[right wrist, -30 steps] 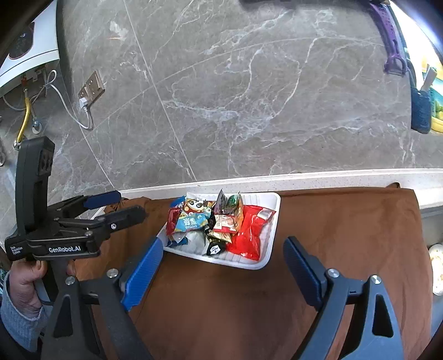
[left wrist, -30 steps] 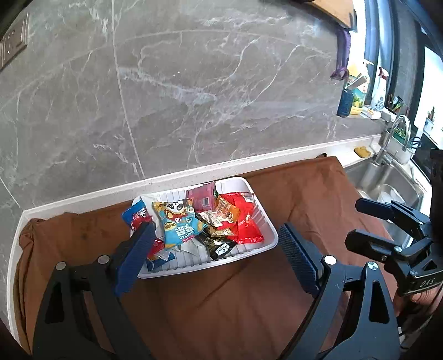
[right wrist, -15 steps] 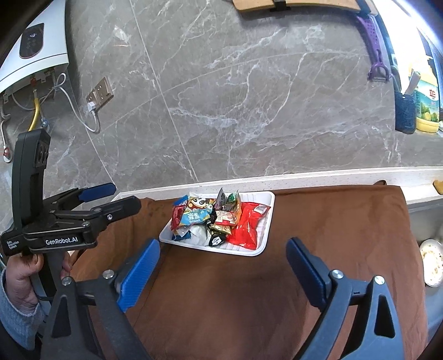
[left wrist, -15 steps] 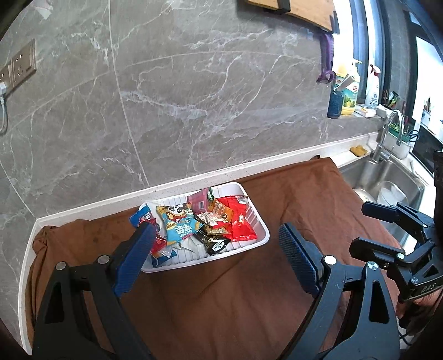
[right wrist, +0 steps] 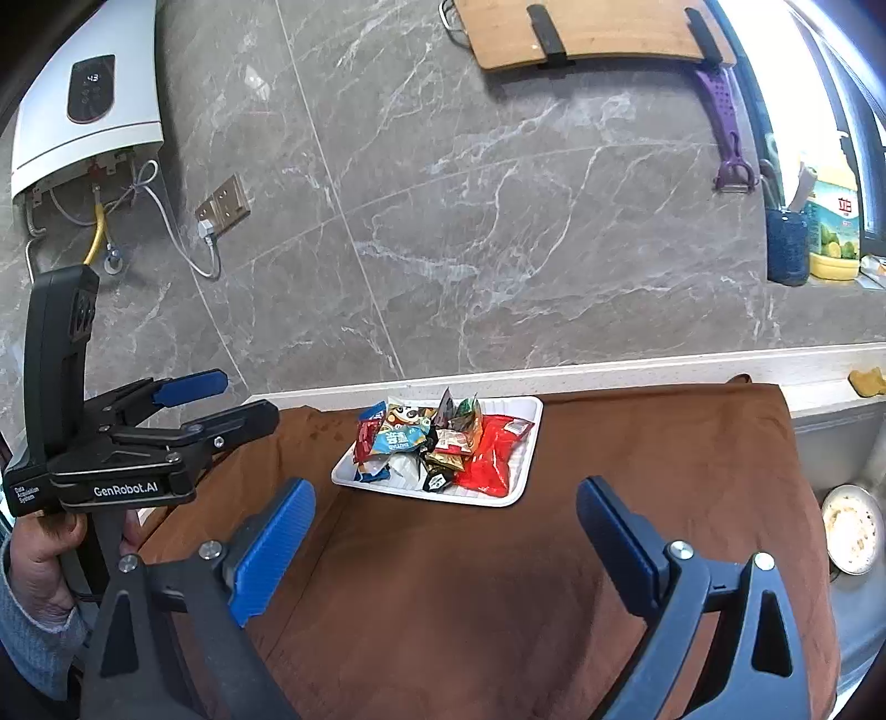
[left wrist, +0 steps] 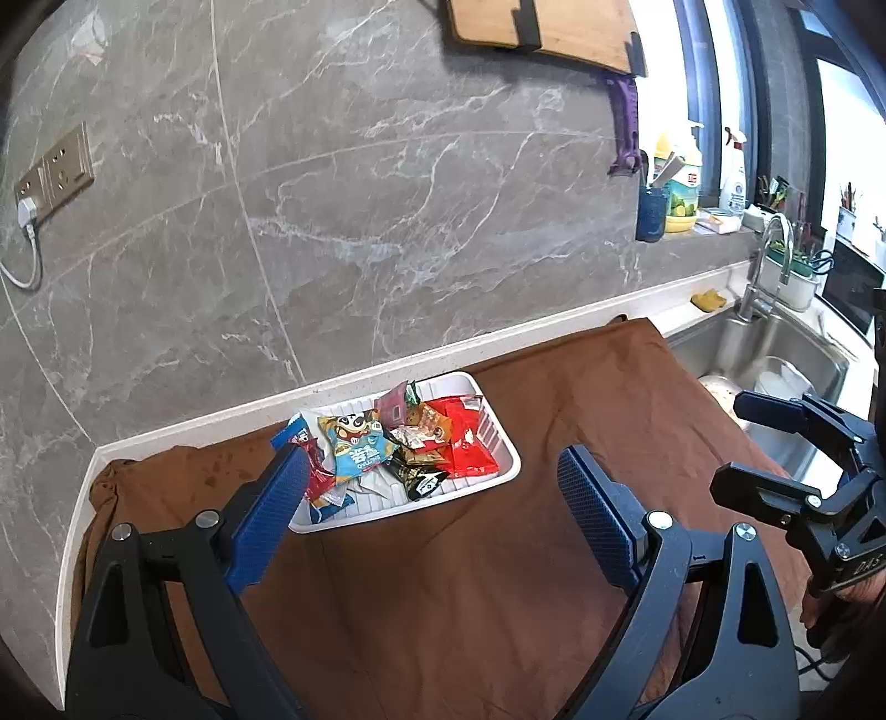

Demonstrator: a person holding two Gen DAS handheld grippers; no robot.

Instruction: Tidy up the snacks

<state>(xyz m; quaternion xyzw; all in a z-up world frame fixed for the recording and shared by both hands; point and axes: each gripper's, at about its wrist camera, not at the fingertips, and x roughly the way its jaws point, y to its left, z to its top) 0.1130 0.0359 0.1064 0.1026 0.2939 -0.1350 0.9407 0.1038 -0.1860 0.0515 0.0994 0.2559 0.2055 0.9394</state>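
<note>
A white tray (left wrist: pixel 501 437) holds a pile of snack packets (left wrist: pixel 387 443) on the brown cloth (left wrist: pixel 470 581). It also shows in the right wrist view (right wrist: pixel 529 437) with the snack packets (right wrist: pixel 443 443). My left gripper (left wrist: pixel 432 515) is open and empty, held back from the tray's near edge. My right gripper (right wrist: pixel 443 537) is open and empty, also well short of the tray. Each gripper appears in the other's view: the right gripper (left wrist: pixel 753 443) at the right, the left gripper (right wrist: pixel 221 399) at the left.
A grey marble wall (left wrist: pixel 387 194) stands behind the counter. A sink (left wrist: pixel 775 376) with a tap lies to the right of the cloth. A wooden board (right wrist: pixel 592 33) and a purple tool (right wrist: pixel 725 122) hang on the wall. Bottles and a blue cup (right wrist: pixel 786 249) stand at the far right.
Both grippers have drawn back and up from the tray, which looks smaller and farther now. Both stay open and empty. The packets have not moved.
</note>
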